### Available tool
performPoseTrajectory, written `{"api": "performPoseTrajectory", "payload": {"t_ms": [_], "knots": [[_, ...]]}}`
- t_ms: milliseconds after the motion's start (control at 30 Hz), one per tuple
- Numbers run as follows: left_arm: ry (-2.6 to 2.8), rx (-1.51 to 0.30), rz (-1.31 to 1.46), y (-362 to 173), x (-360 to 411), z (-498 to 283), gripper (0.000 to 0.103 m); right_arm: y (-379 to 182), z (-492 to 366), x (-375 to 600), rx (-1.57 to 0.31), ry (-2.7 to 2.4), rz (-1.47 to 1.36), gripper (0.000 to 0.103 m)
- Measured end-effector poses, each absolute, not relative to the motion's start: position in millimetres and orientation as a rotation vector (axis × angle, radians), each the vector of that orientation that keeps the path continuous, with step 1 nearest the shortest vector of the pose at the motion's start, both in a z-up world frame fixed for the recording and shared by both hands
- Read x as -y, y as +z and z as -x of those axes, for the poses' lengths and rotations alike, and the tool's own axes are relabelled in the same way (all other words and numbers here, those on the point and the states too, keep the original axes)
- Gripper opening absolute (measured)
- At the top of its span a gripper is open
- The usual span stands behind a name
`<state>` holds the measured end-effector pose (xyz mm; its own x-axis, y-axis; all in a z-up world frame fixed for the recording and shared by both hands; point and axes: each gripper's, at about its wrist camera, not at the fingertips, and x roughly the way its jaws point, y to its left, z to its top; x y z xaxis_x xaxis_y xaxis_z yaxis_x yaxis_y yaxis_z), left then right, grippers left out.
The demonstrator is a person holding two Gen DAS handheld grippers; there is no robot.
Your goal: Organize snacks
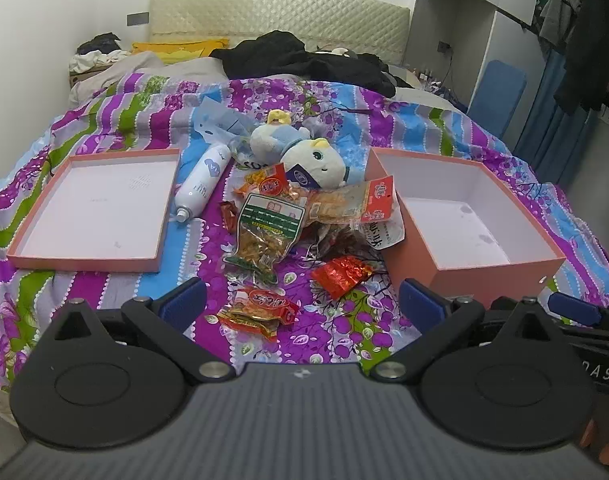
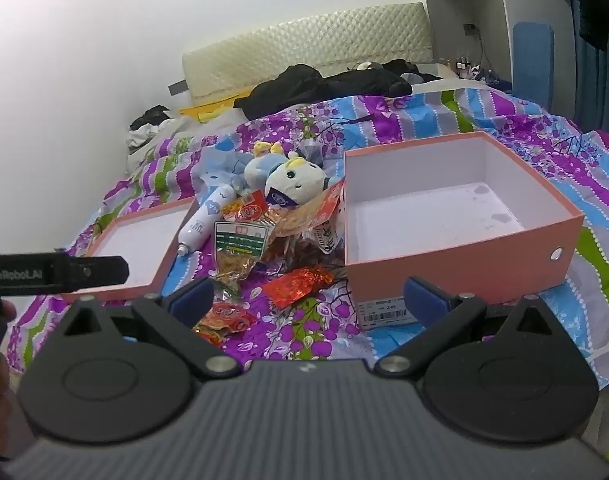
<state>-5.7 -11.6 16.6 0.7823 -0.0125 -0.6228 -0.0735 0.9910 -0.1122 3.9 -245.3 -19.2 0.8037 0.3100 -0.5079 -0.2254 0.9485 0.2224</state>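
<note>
While both tongs, left tongs (image 1: 302,304) and right tongs (image 2: 310,300), gape wide and hold nothing, snack packets (image 1: 264,232) lie on the bed (image 1: 104,296) beside a box (image 1: 500,272).

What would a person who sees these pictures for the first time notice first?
Probably the pile of snack packets in the middle of the bright purple, blue and green striped bedspread, with a white and blue plush toy lying behind it. On either side sits a pink box with a white inside: a deep one to the right, a shallow lid to the left. Both are empty.
</note>
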Motion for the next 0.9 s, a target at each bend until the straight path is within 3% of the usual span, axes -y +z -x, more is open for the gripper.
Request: {"api": "performPoseTrajectory", "payload": {"t_ms": [900], "knots": [[0.023,-0.689,0.138,13.3,8.1,5.3,0.103,-25.2,-6.2,240.7,-0.592,0.299,-0.154,0.103]]}}
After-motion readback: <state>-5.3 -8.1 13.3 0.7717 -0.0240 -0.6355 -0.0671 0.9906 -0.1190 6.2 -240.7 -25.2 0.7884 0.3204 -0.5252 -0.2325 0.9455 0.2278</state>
